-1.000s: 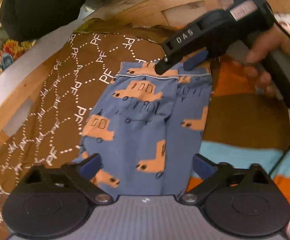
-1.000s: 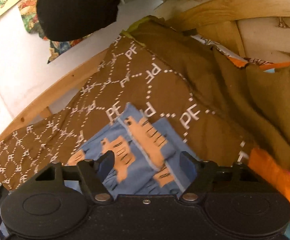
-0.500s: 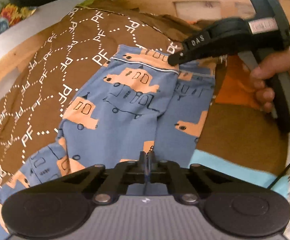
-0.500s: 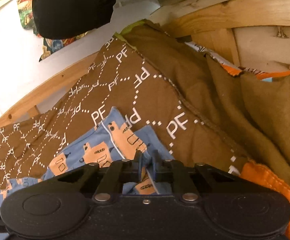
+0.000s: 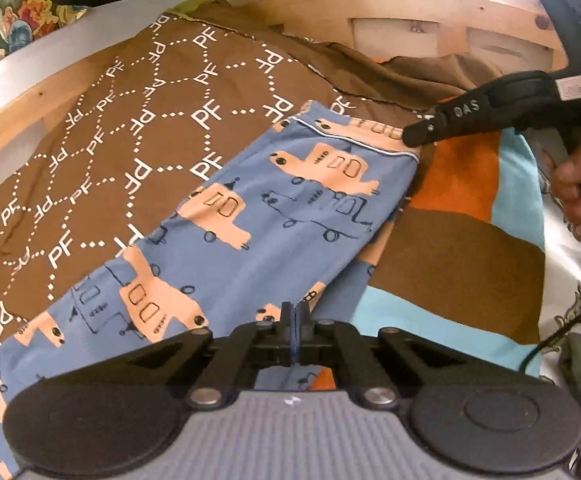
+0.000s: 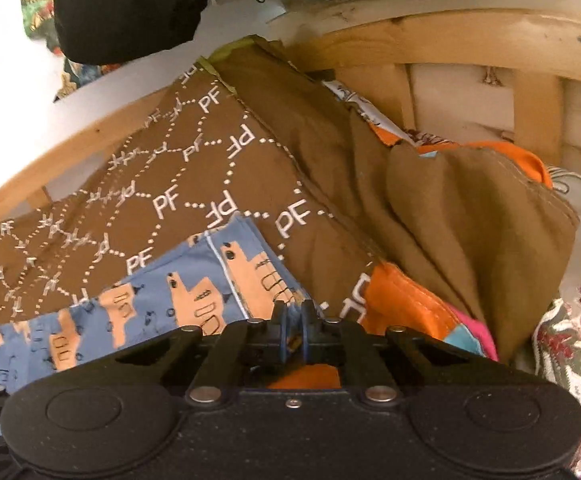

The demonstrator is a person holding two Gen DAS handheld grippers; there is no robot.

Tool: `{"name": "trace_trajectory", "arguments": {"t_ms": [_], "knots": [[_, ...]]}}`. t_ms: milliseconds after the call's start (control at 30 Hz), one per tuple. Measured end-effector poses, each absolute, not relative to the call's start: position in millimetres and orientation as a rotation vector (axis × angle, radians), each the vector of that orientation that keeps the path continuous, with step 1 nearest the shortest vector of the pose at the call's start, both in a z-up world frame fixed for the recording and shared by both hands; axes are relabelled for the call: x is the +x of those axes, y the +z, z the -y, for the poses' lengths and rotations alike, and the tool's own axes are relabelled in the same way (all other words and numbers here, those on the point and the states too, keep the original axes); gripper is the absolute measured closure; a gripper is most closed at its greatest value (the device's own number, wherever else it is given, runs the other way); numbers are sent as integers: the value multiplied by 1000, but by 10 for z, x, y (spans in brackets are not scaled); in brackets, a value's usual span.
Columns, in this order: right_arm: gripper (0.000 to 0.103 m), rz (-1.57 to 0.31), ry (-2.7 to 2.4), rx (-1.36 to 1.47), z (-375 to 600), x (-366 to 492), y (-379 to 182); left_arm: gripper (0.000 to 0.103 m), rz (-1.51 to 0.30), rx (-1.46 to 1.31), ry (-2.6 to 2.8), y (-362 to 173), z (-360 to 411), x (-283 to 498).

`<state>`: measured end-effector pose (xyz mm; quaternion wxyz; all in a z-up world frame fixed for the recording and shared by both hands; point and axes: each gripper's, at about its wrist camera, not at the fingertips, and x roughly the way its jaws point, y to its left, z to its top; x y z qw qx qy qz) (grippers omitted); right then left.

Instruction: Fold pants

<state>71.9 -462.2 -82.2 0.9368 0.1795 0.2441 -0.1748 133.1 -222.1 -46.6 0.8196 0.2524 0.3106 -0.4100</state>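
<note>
- Both jaws, wide a second ago, now pinch cloth: our left hand-held gripper [image 5: 294, 314] clamps the pants [image 5: 250, 232] mid-leg, our right hand-held gripper [image 6: 295, 312] their waistband corner.
- Pants lie on the brown blanket [image 5: 130, 128]; we judge folding can begin.

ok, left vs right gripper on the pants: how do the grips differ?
The left gripper pinches the blue truck-print pants along a side edge partway down the leg; the right gripper pinches the waistband corner. The left gripper's pads meet almost flush on thin fabric; the right gripper's pads stand slightly apart on a thicker bunch. Shared: both are shut on the pants, over the brown PF-print blanket.
</note>
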Motion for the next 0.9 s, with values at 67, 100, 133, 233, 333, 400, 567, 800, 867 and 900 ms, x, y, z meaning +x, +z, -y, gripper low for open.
{"name": "trace_trajectory", "arguments": {"t_ms": [67, 100, 133, 233, 333, 400, 567, 800, 867, 900], "knots": [[97, -508, -364, 334, 4594, 740, -848, 103, -656, 528, -881, -477, 2189, 1328], [97, -518, -364, 319, 4577, 754, -861, 103, -654, 526, -889, -482, 2175, 1323], [96, -530, -365, 305, 4562, 771, -876, 103, -653, 524, -897, -485, 2159, 1318], [88, -531, -377, 274, 4518, 780, -863, 103, -703, 506, -949, -515, 2118, 1339], [55, -494, -381, 176, 4383, 775, -801, 70, -844, 346, -1022, -492, 1966, 1433], [43, -461, -361, 105, 4263, 777, -780, 38, -865, 201, -1001, -456, 1737, 1455], [22, -519, -287, -4, 4048, 951, -854, 32, -845, 28, -700, -420, 996, 1629], [8, -609, -362, 100, 4197, 978, -959, 36, -925, -385, -419, -677, -440, 1711], [7, -586, -397, 83, 4170, 943, -932, 31, -931, -434, -380, -636, -712, 1600], [6, -561, -408, 67, 4137, 930, -901, 28, -929, -429, -366, -586, -780, 1550]]}}
